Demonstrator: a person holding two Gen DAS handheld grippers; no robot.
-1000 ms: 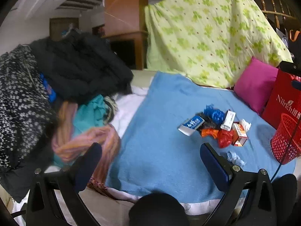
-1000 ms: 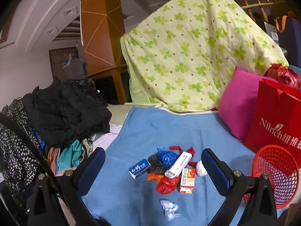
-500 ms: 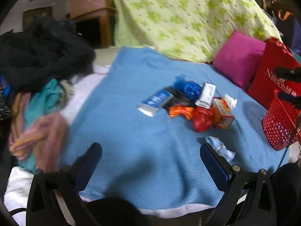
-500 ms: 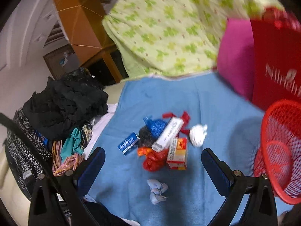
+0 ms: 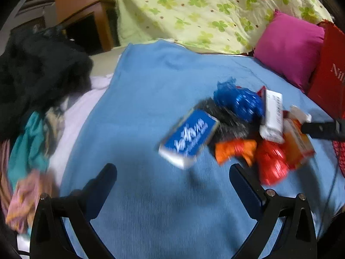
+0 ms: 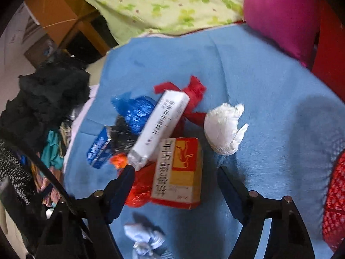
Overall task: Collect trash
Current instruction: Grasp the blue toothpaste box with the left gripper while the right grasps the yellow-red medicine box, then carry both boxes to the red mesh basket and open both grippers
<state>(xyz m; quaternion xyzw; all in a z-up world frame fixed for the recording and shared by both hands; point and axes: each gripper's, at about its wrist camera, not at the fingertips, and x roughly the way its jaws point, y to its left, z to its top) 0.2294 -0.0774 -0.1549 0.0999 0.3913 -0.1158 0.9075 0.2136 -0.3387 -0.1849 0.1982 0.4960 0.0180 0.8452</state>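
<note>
The red-and-yellow carton (image 6: pixel 177 172) lay on the blue blanket (image 6: pixel 258 75), framed lengthwise between the right gripper (image 6: pixel 174 185) jaws, which had just been narrowing but were not touching it. The left gripper (image 5: pixel 172 183) stood wide apart, short of the blue box (image 5: pixel 188 136).

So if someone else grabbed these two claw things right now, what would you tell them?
Left gripper: open, empty, above the blue blanket near the blue box.
Right gripper: jaws have just been closing, either side of the red-and-yellow box, not yet gripping.
Trash pile on the blanket; red basket at right.
Done: nothing visibly collected. Left: everything.
</note>
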